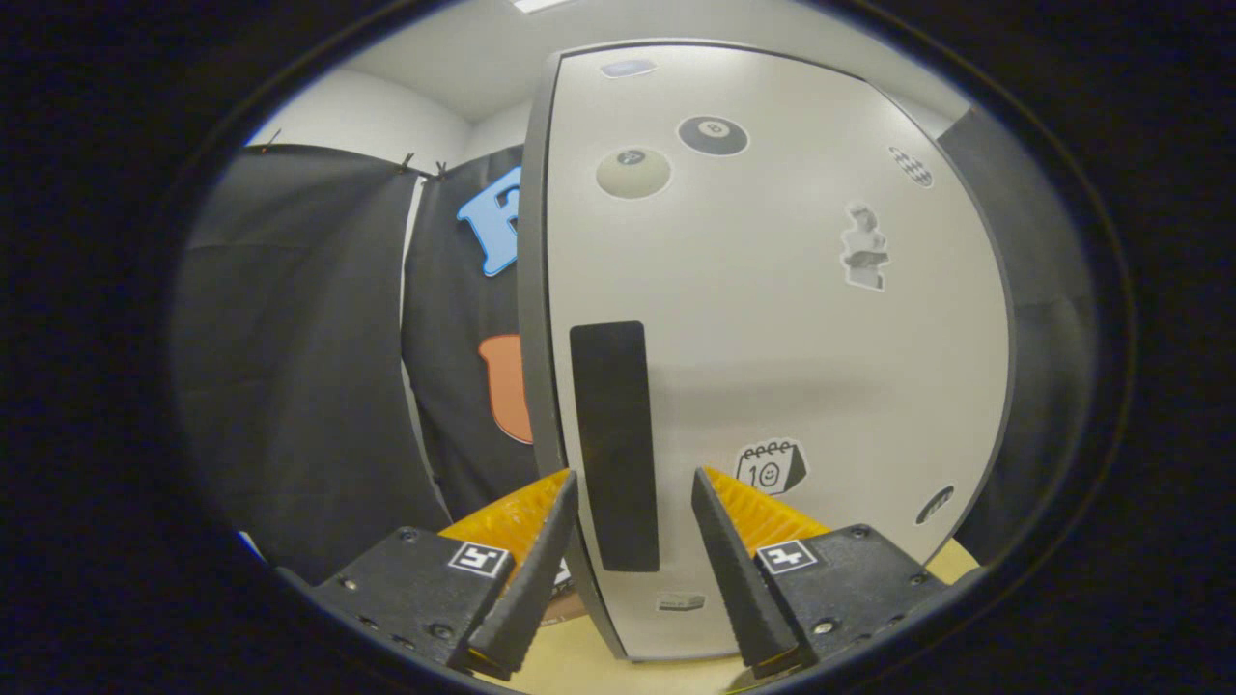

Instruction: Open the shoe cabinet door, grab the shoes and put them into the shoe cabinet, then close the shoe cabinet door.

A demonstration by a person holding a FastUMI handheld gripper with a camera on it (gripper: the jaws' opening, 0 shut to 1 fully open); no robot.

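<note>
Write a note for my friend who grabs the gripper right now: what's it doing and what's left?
Gripper: open, fingers on either side of the black handle strip, not pressing it.
Cabinet door: white with stickers, right ahead; the handle strip runs along its left edge.
Done: lined up on the handle; I can't tell whether the door is shut or ajar.
Left: pull the door open, put the shoes inside, close it.

We face the cabinet door (pixel 772 338), which blocks the way ahead; its dark handle (pixel 613 444) stands between our gripper's (pixel 634 478) spread fingers. Left of the door, open room reaches the cloth wall (pixel 290 367).
</note>
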